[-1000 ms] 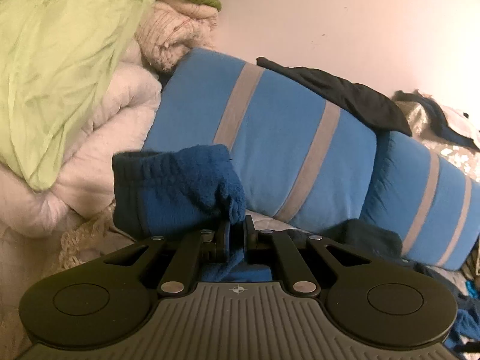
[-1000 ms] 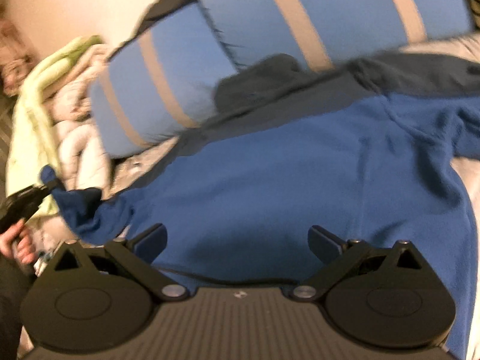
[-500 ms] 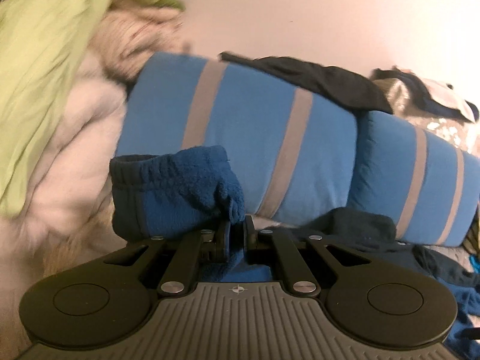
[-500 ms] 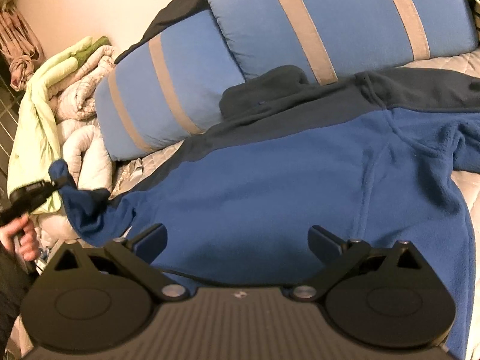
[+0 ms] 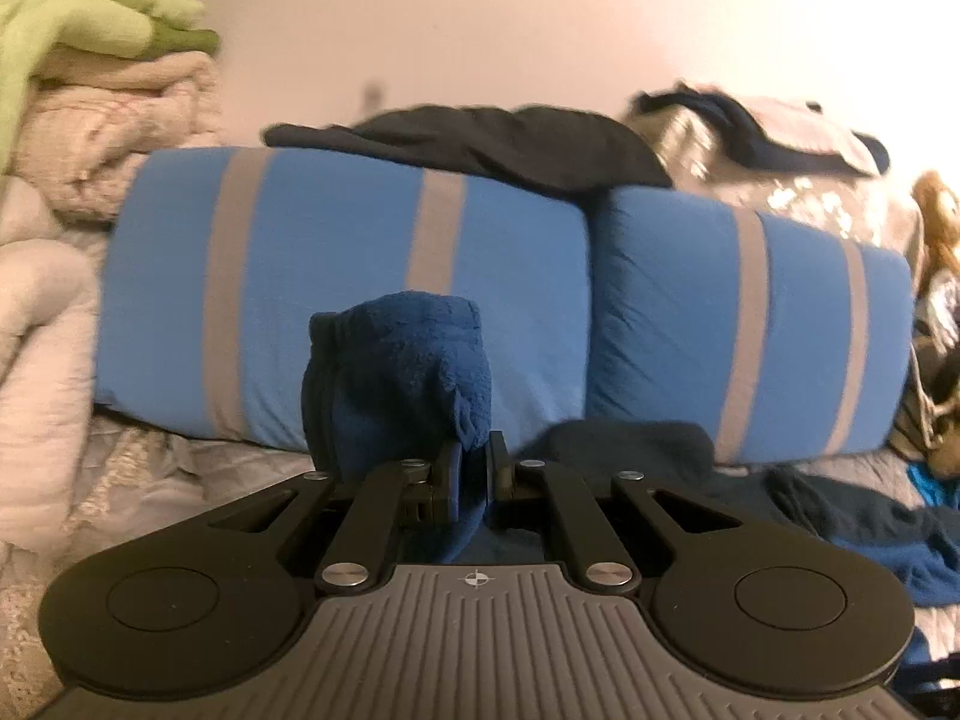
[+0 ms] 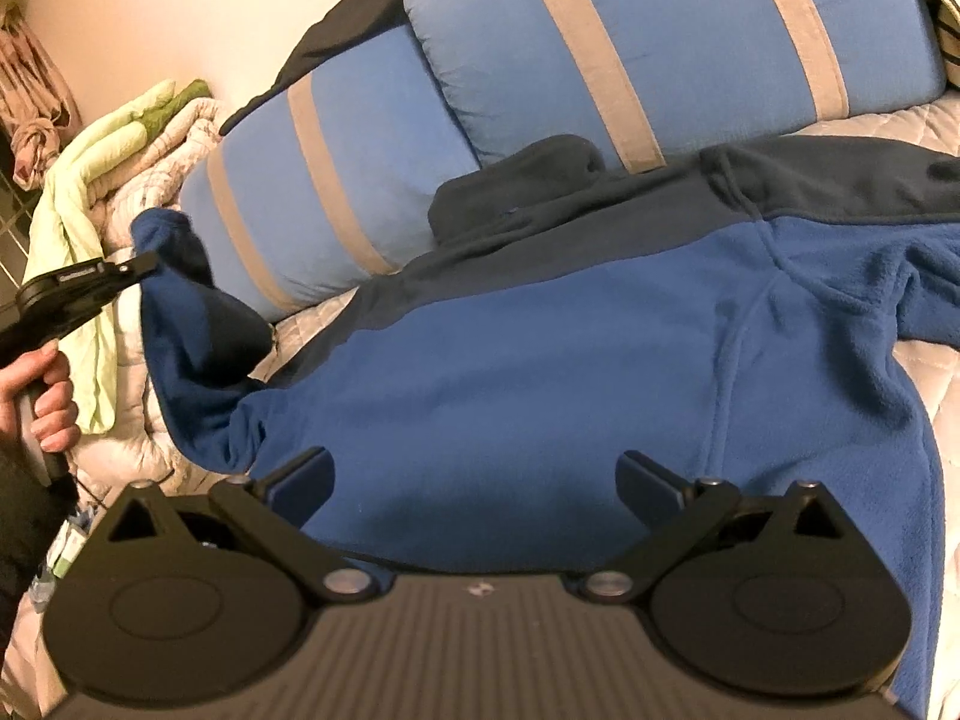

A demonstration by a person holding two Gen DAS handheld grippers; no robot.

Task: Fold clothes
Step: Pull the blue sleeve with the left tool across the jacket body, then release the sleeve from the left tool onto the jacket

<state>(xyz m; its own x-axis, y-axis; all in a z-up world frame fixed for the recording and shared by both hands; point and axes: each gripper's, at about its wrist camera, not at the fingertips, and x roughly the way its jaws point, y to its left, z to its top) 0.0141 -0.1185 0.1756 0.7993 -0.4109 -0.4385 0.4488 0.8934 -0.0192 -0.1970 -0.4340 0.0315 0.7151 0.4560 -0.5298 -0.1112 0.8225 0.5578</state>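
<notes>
I hold the left gripper pressed together on the cuff of the sleeve of the royal-blue fleece jacket with a dark navy yoke; the cuff bunches up just ahead of the pads. The jacket body lies flat on the quilted bed cover, off to this gripper's right side, its long axis running from collar to hem across the front of the two blue pillows with grey stripes. The right gripper hangs spread wide just above the jacket's hem, gripping nothing (it is the nearer one to the body). I judge the held sleeve must travel rightward, across the chest.
</notes>
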